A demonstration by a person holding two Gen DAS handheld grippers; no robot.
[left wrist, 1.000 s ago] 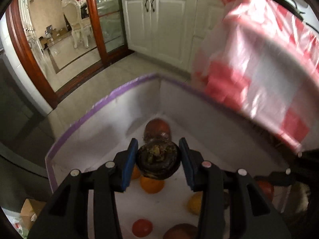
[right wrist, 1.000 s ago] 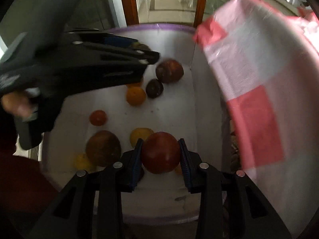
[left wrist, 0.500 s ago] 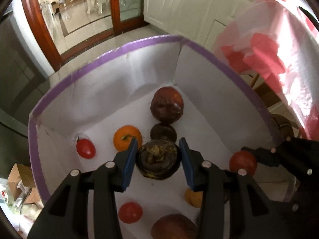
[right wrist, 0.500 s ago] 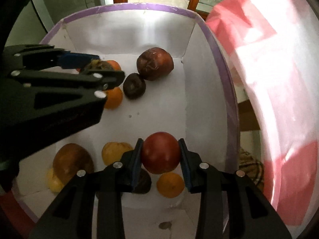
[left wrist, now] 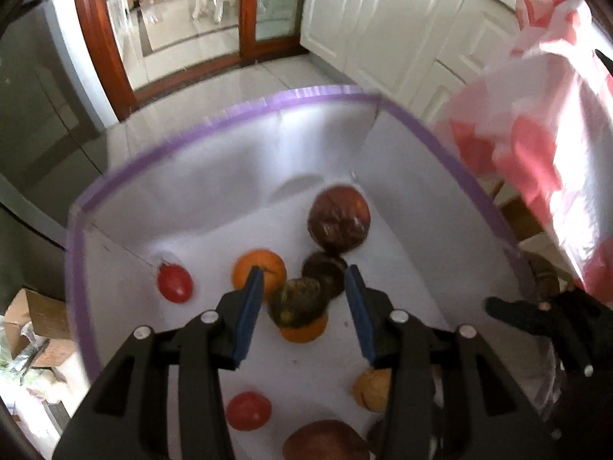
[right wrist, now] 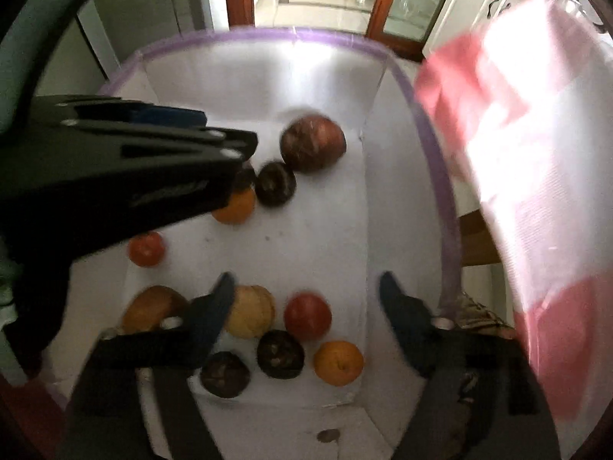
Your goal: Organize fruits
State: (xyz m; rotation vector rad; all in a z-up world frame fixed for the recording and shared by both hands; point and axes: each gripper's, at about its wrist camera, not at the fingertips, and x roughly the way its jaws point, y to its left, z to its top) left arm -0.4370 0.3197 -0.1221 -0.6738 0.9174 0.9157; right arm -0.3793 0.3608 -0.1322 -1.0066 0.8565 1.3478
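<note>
A white box with a purple rim (left wrist: 268, 101) (right wrist: 444, 199) holds several fruits. My left gripper (left wrist: 304, 306) is open above it; the dark mangosteen (left wrist: 297, 301) sits between the fingers, free, over an orange (left wrist: 304, 331). Another orange (left wrist: 260, 270), a second mangosteen (left wrist: 323, 270) and a big dark red fruit (left wrist: 339, 222) lie beyond. My right gripper (right wrist: 306, 299) is open; the red tomato (right wrist: 308, 316) lies on the box floor below it, beside a yellow fruit (right wrist: 251, 310), two mangosteens (right wrist: 279, 352) and an orange (right wrist: 339, 362).
A pink and white plastic bag (left wrist: 536, 145) (right wrist: 536, 153) hangs just right of the box. White kitchen cabinets (left wrist: 383, 19) and a wood-framed glass door (left wrist: 249, 11) stand behind. Cardboard boxes (left wrist: 27, 318) lie on the floor at left.
Both grippers have opened. The left let go of the mangosteen and the right let go of the red tomato, which now lies in the box.
</note>
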